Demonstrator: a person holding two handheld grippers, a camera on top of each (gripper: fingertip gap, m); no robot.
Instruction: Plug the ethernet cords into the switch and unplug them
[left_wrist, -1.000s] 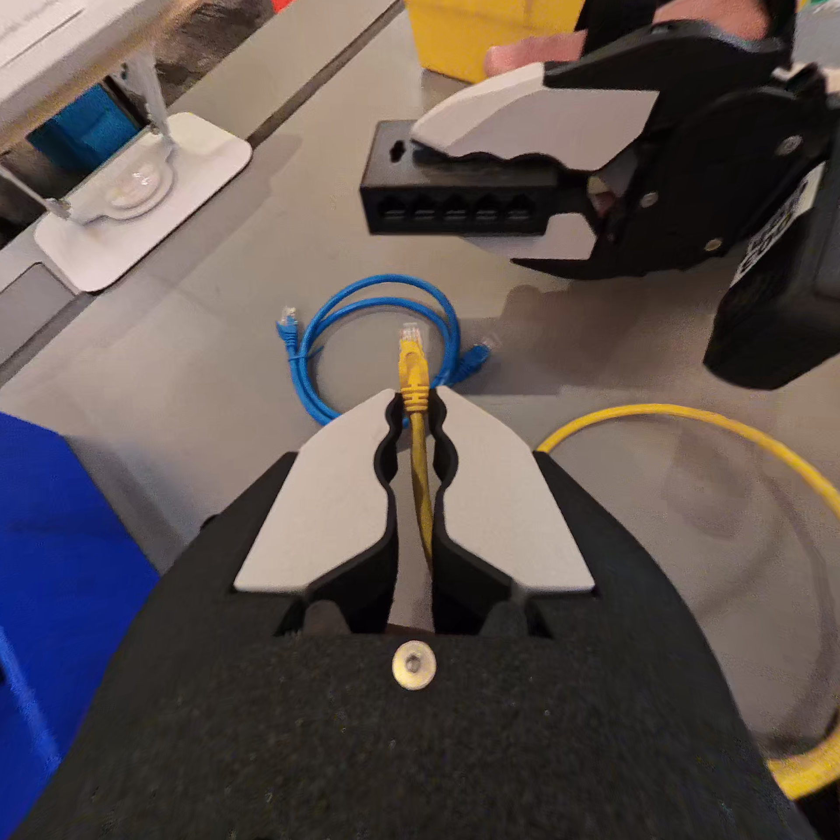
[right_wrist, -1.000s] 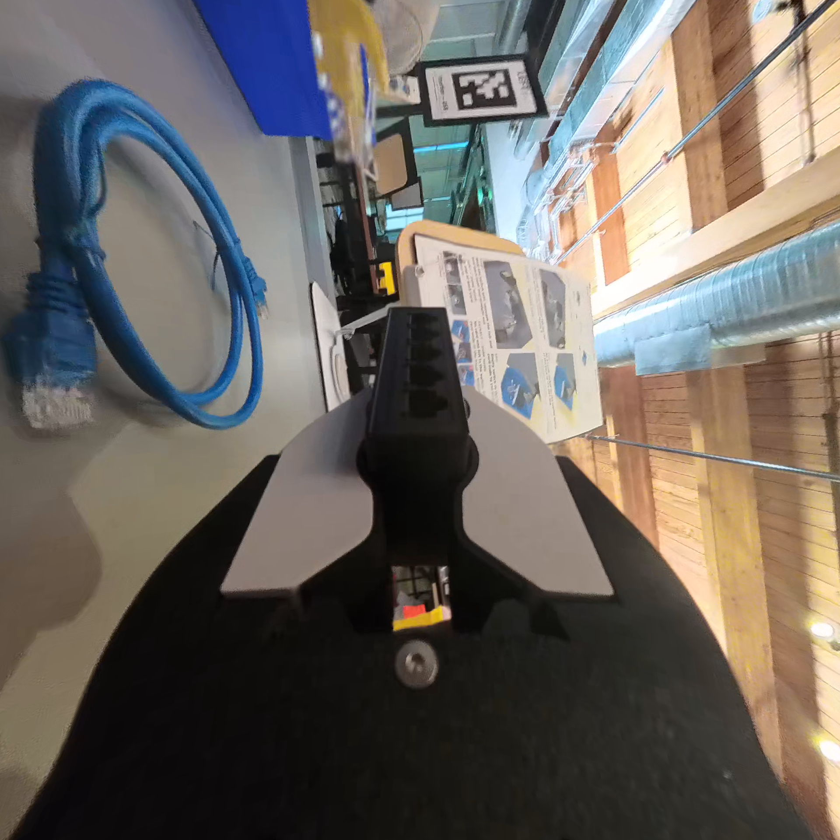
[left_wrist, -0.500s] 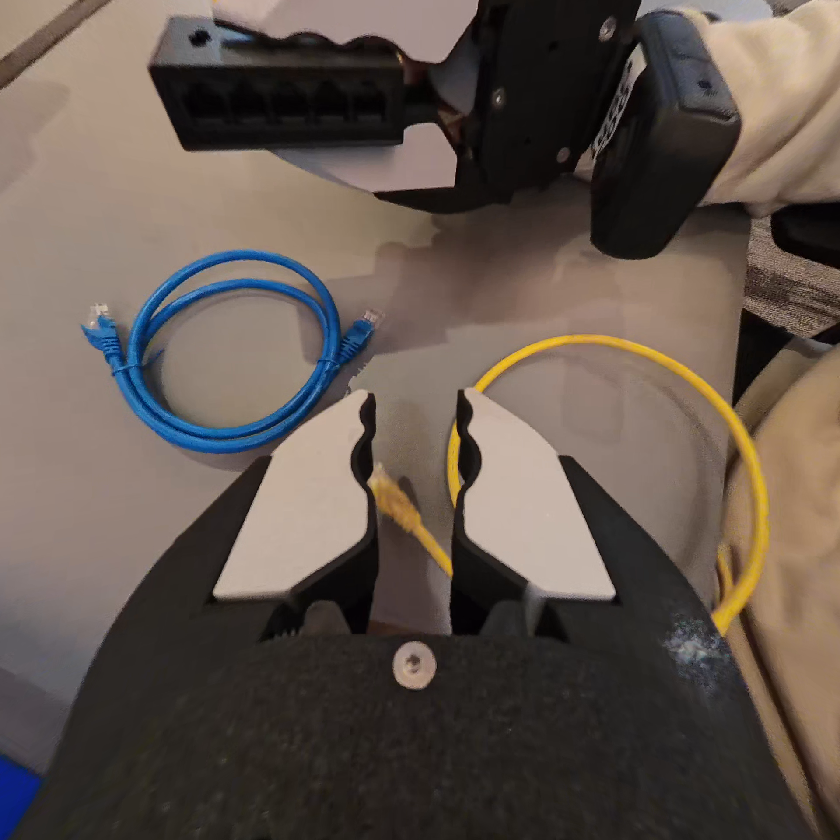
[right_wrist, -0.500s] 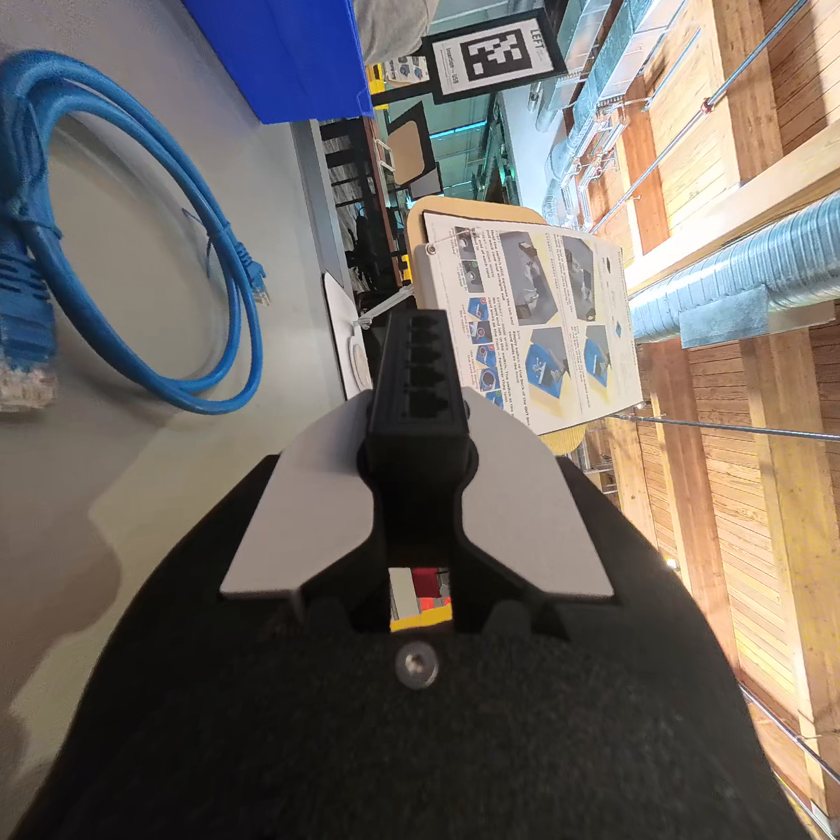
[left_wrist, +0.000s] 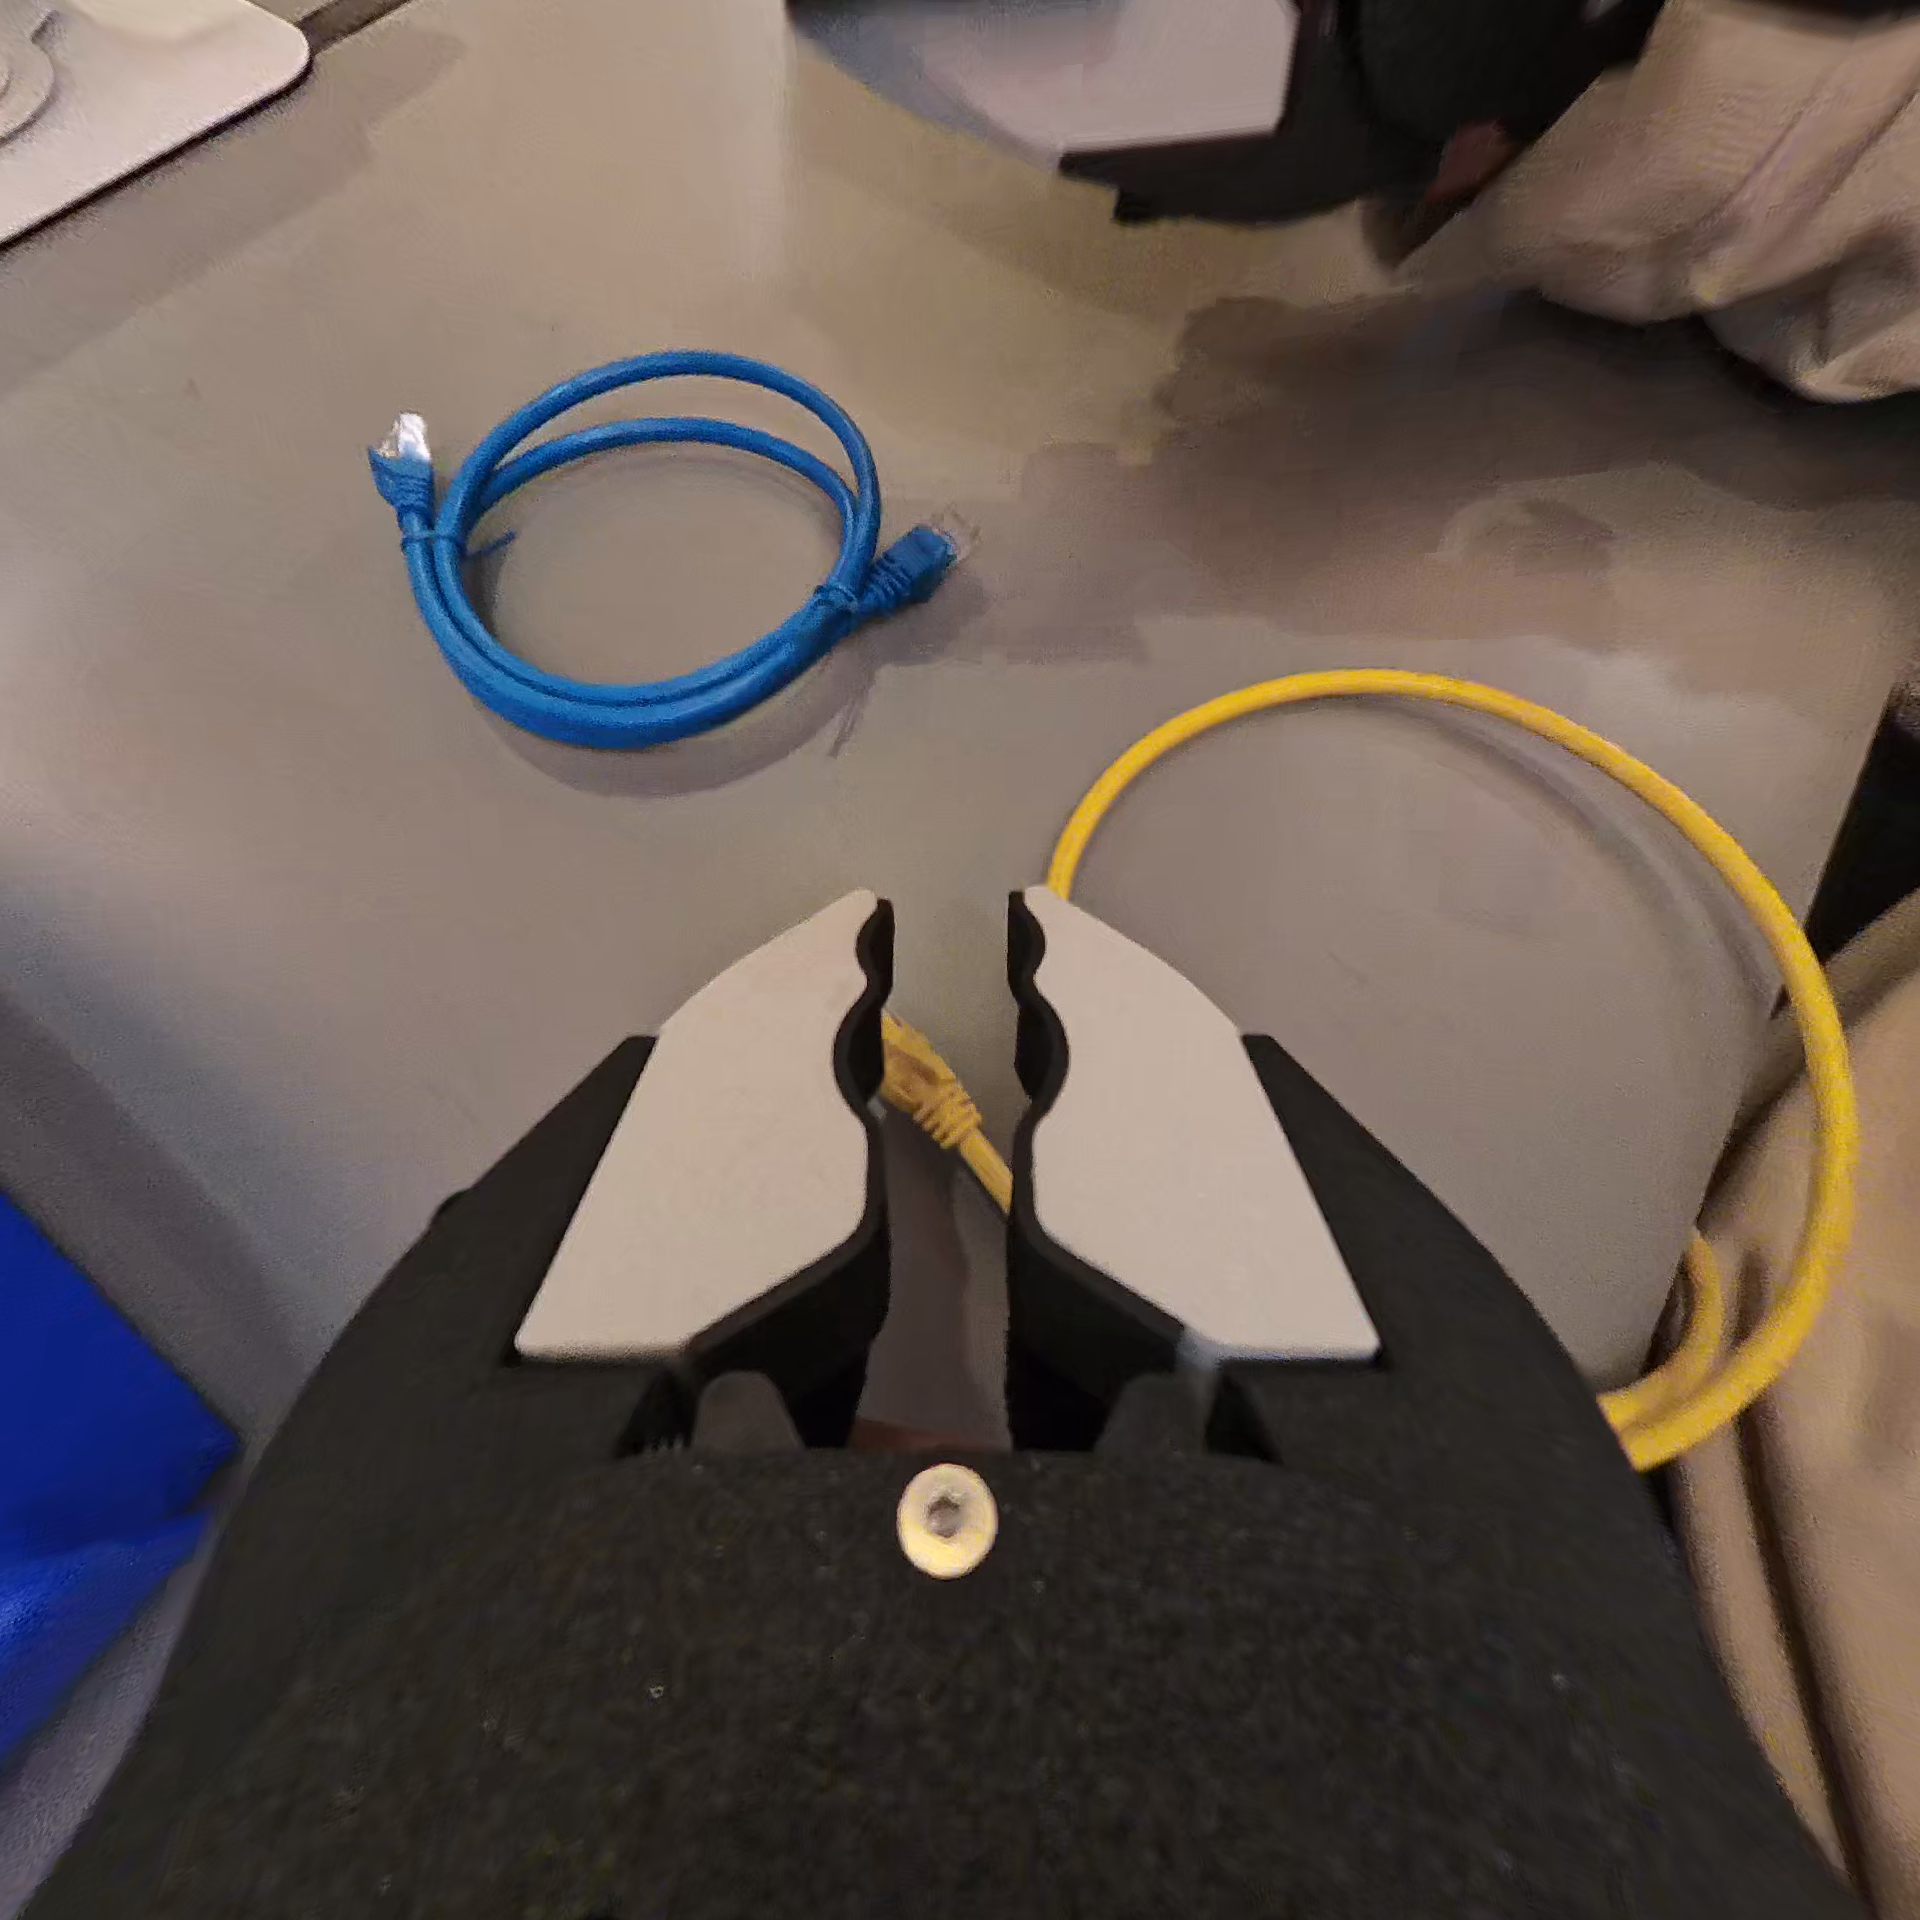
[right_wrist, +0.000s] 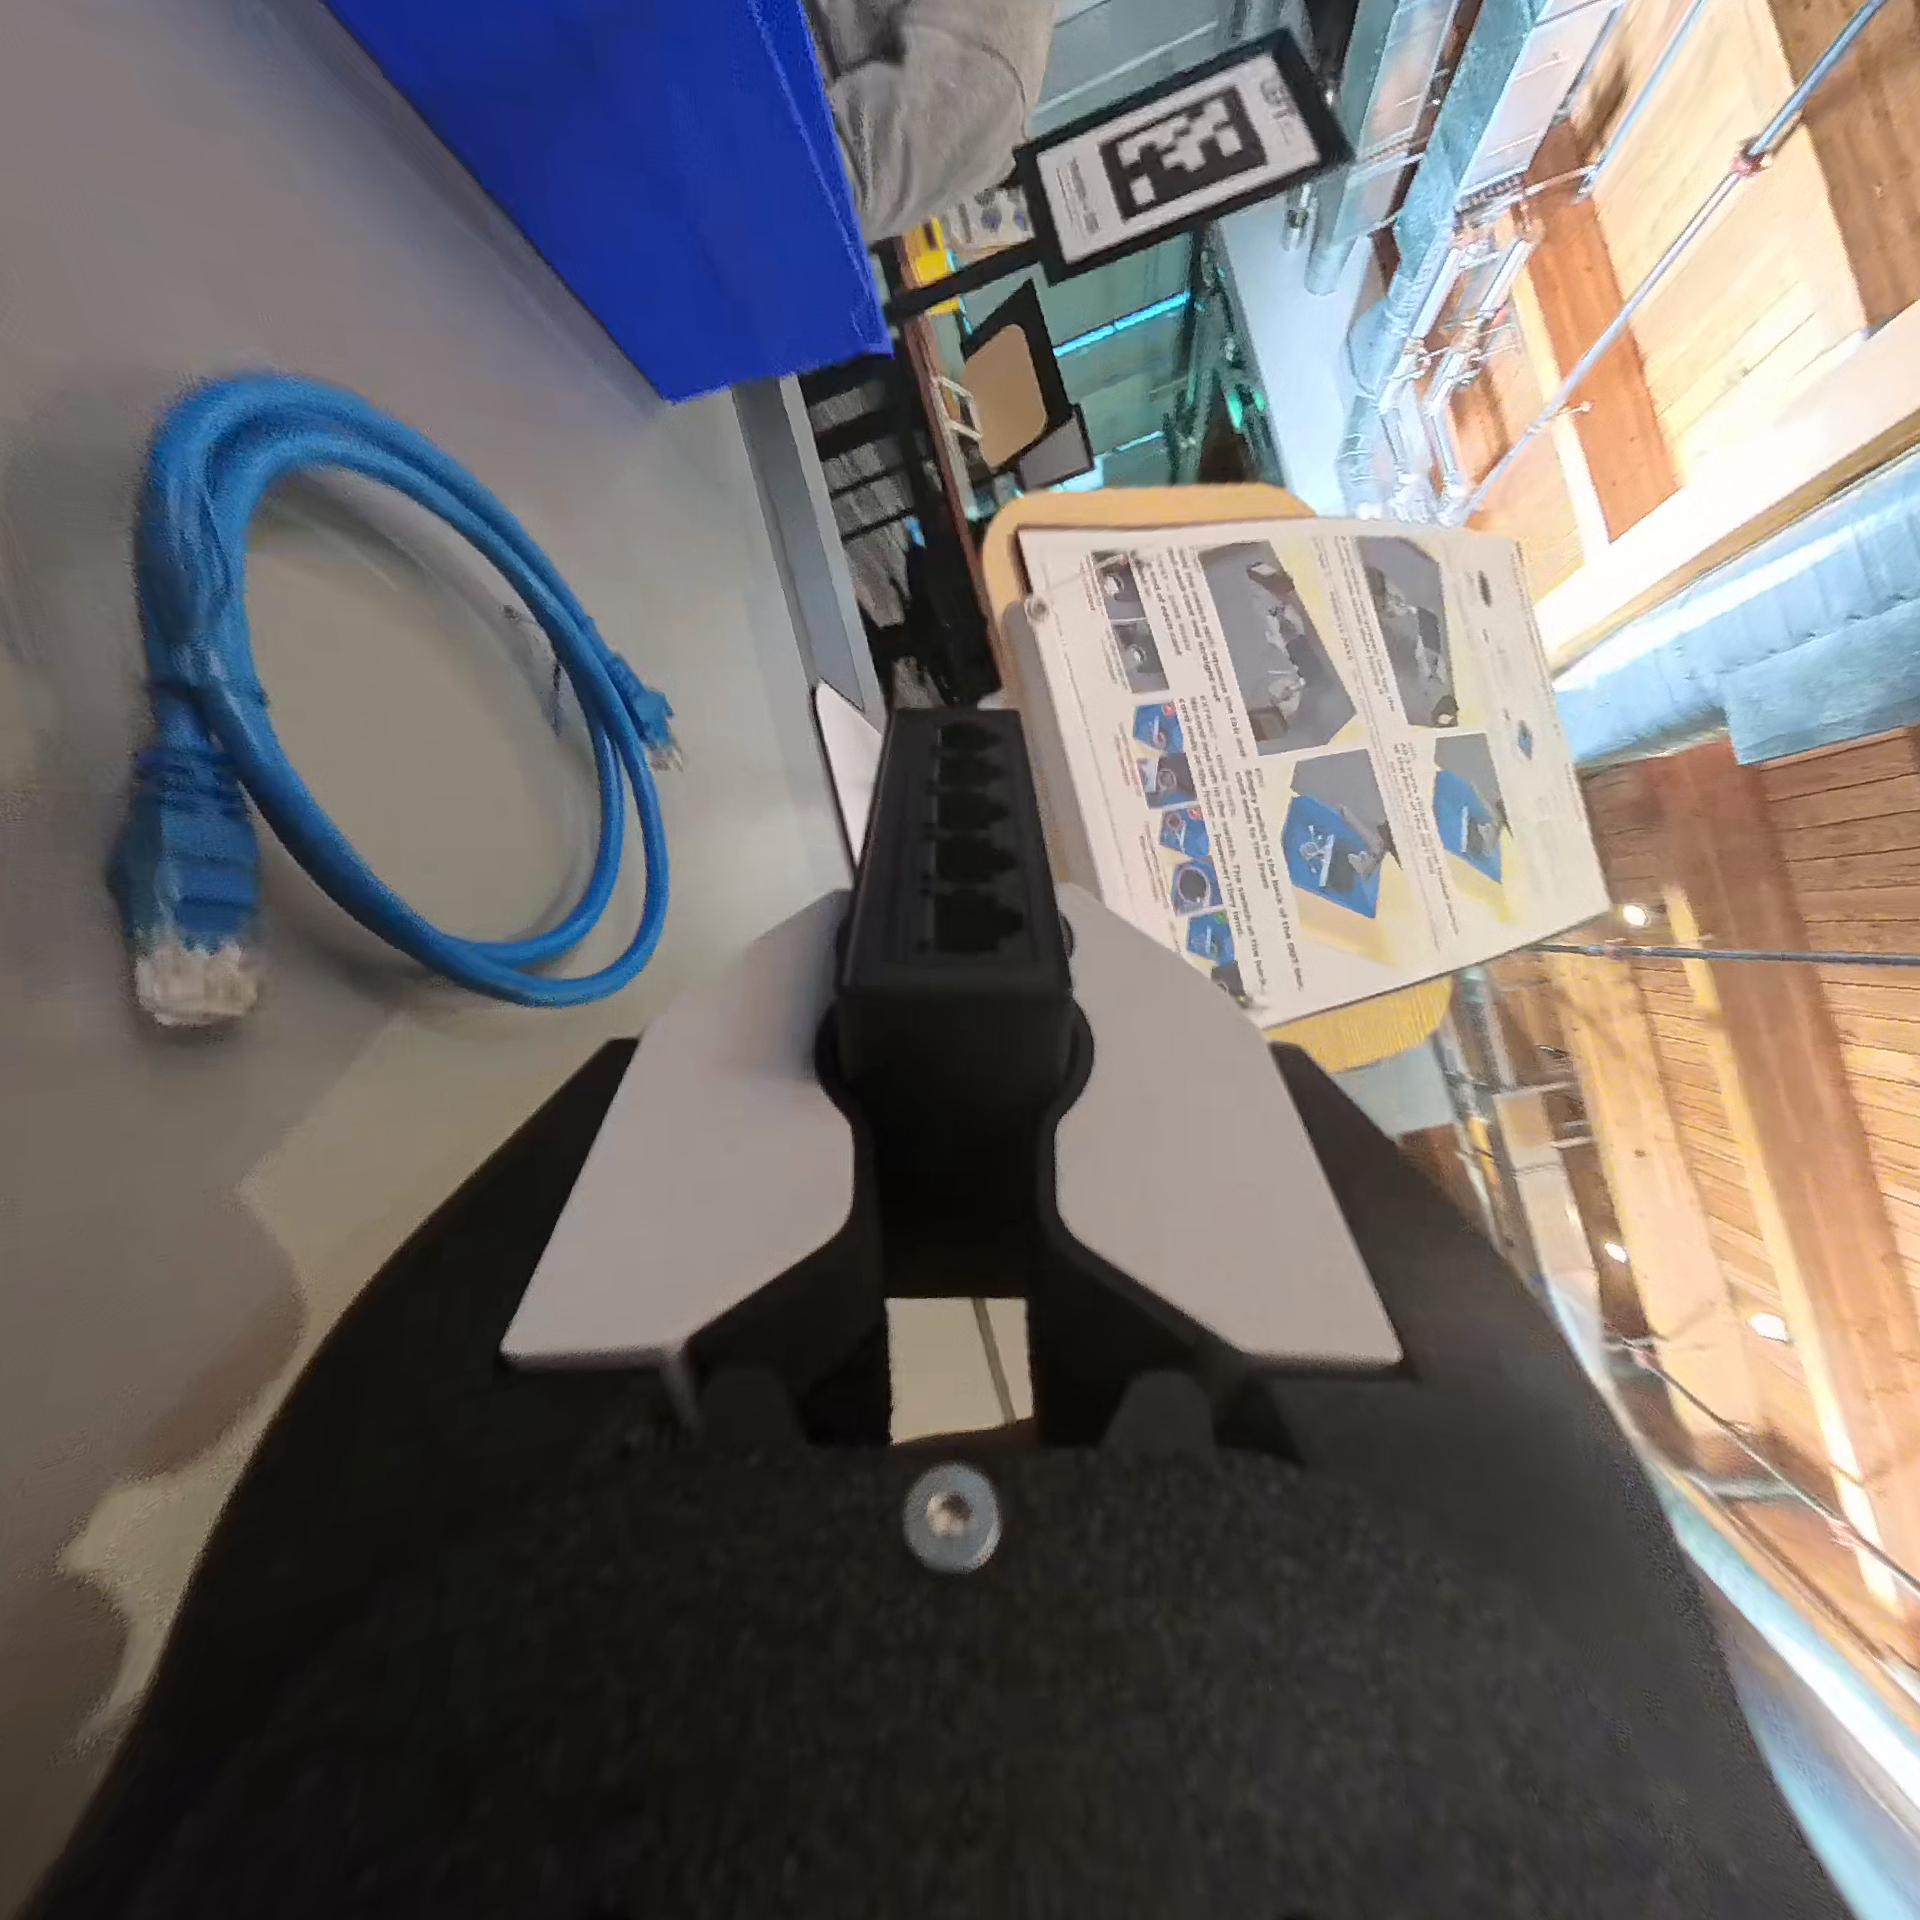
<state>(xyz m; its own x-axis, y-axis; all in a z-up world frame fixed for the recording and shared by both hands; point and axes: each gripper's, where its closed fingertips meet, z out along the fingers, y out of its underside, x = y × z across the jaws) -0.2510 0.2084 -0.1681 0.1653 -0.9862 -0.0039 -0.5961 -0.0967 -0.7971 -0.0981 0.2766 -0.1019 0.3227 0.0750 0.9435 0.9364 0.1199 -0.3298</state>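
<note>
The left hand-held gripper (left_wrist: 945, 914) clamped the yellow ethernet cord (left_wrist: 1621, 774) a second ago; half a second ago its jaws had parted and the plug had dropped, and now they stand apart with nothing between the tips. The yellow plug (left_wrist: 925, 1086) lies low in the gap, close to the left finger (left_wrist: 727, 1122); whether it touches that finger cannot be told. From the plug the cord runs under the right finger, then sweeps in a wide loop from 12 o'clock round to 4 o'clock of the gripper on the grey counter (left_wrist: 260, 779). The coiled blue ethernet cord (left_wrist: 644, 551) lies at 11 o'clock, well apart from the gripper, its two plugs sticking out at either side of the coil.

The right hand-held gripper (right_wrist: 961, 971) is closed on the black network switch (right_wrist: 961, 831), holding it by one end so its row of ports faces out with nothing plugged in. In this view the counter (right_wrist: 312, 312) sits at 9 o'clock with the blue cord (right_wrist: 416, 727) lying on it. A blue bin (right_wrist: 644, 177) stands at 11 o'clock, and an illustrated instruction sheet (right_wrist: 1351, 769) at 2 o'clock behind the switch.
</note>
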